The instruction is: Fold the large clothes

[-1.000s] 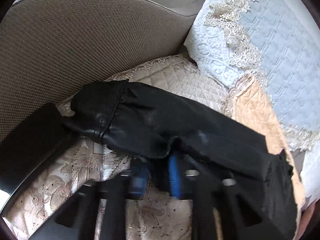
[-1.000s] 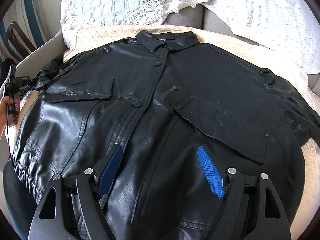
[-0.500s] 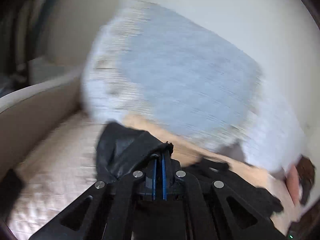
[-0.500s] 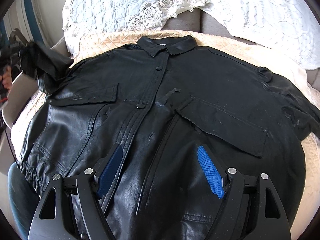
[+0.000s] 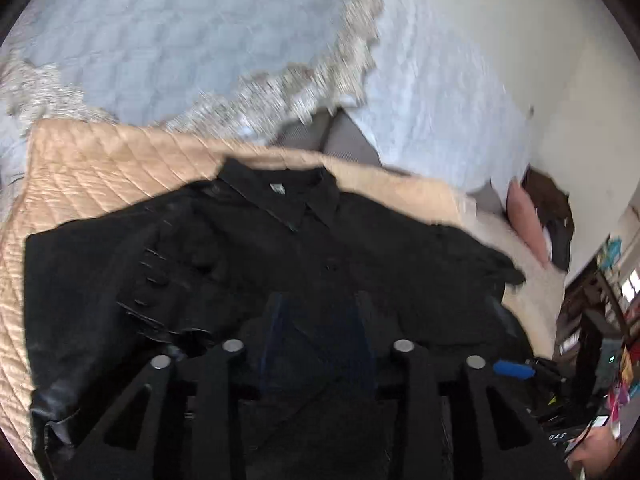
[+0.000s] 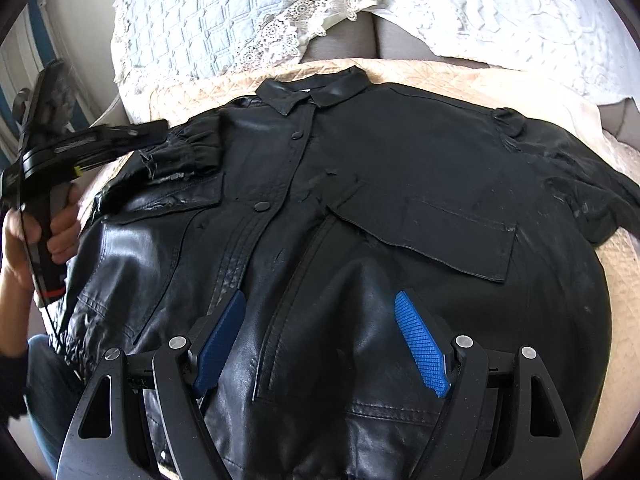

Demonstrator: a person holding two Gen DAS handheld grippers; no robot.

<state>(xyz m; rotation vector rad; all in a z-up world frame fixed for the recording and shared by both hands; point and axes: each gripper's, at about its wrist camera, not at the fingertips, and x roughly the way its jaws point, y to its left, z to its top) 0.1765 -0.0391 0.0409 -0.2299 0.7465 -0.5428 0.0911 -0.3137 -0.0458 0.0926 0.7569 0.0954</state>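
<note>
A black leather jacket [image 6: 380,184] lies front up on the beige quilted sofa cover [image 6: 440,76], collar at the far side. Its left sleeve [image 6: 180,156] is folded over onto the chest. My left gripper [image 5: 320,312] is open and hovers over the jacket [image 5: 280,264]; it also shows in the right wrist view [image 6: 152,132], held by a hand just beside the folded cuff. My right gripper [image 6: 320,320] is open and empty, low over the jacket's lower front. The right sleeve [image 6: 580,176] lies spread out to the right.
Light blue quilted cushions with lace edging [image 6: 224,12] and a white lace cover [image 6: 500,8] lean along the sofa back. A pink cushion [image 5: 528,220] and cluttered shelves [image 5: 608,312] are at the far right in the left wrist view.
My left gripper carried the left sleeve up and across onto the jacket's chest, then opened and let it go. My right gripper stayed open in about the same place.
</note>
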